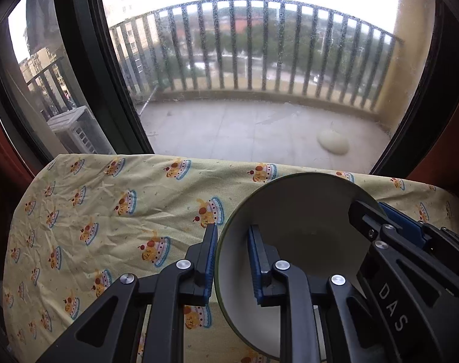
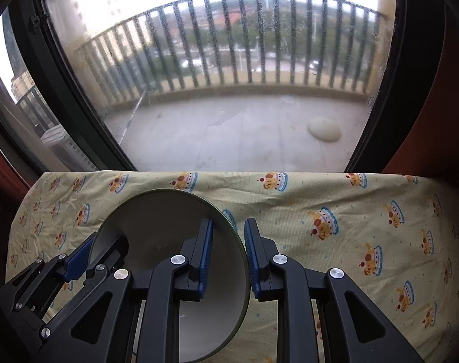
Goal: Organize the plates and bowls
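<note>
Two black two-finger grippers with blue ribbed pads work on one round white bowl with a dark green rim [image 1: 292,242]; no second dish shows in either view; the left gripper [image 1: 234,260] straddles the bowl's left wall, one pad outside and one inside, clamped on the rim; the right gripper [image 2: 228,257] straddles the opposite wall the same way, closed on it with a narrow gap between its pads; each tool's tips appear in the other's view, at the bowl's far edge; the bowl sits between the two grippers, above a wrinkled pale yellow cloth printed with cartoon cakes [image 2: 335,211]; its pale inside looks bare; ahead stands a dark-framed window [image 1: 114,96].
</note>
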